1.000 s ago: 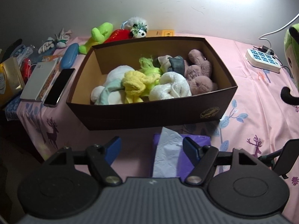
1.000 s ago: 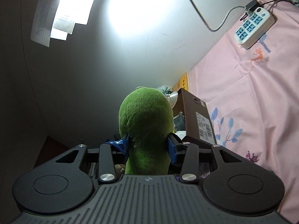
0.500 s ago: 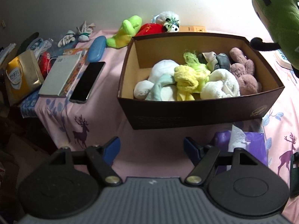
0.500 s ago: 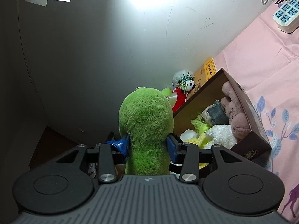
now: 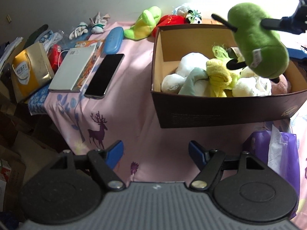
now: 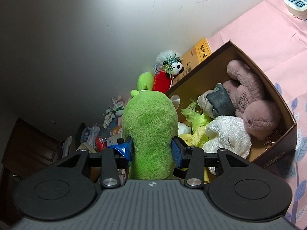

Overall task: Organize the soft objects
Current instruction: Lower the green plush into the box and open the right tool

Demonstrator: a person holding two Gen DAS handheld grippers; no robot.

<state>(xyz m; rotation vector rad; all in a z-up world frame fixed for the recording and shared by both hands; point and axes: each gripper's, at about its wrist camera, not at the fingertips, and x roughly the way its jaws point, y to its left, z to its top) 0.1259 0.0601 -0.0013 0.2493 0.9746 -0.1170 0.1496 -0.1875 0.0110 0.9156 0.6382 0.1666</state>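
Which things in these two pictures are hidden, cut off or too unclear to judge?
- Green plush toy: right wrist view shows no face; it is turned away.
- Box: its floor is covered by soft toys in both views; its right end is cut off in the left wrist view.
- Right gripper: blurred at the frame edge in the left wrist view.
- Purple tissue pack: the left gripper body hides its lower part.

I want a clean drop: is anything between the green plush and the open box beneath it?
Nothing visible blocks it. The green plush, clamped in the right gripper, hangs over the open box; below lie only soft toys already inside, so it would land on them.
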